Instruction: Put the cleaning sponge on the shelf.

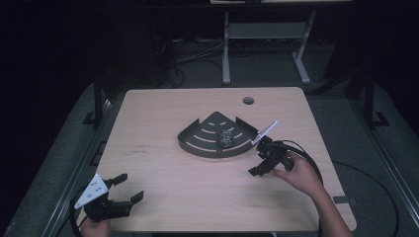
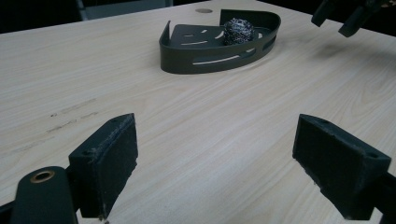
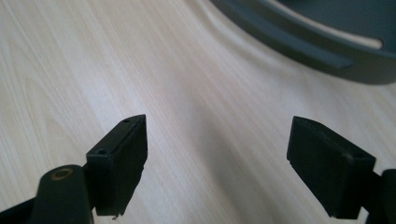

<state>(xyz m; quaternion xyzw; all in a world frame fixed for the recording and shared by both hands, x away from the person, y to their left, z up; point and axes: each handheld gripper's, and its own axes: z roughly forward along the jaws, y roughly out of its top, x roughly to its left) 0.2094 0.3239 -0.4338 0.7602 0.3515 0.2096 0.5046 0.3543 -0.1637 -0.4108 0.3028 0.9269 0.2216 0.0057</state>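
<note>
Right now steel wool scrubber [image 1: 226, 138] sits inside dark slotted corner caddy [image 1: 193, 145] at mid-table. Right gripper [image 1: 261, 157] just beside caddy's curved front wall, jaws spread wide, nothing between them, wood grain below. Left gripper [image 1: 129, 187] parked near table's [image 1: 163, 187] front left corner, well apart from caddy, jaws also wide, empty. Risks, as judgement: right jaw could clip caddy rim on approach and shove it; springy scrubber may squash, snag on slot or slip from shallow pinch

bare tabletop [image 1: 163, 177] ahead of grippers — tray wall [image 1: 207, 152] blocks scourer [image 1: 227, 138].
</note>
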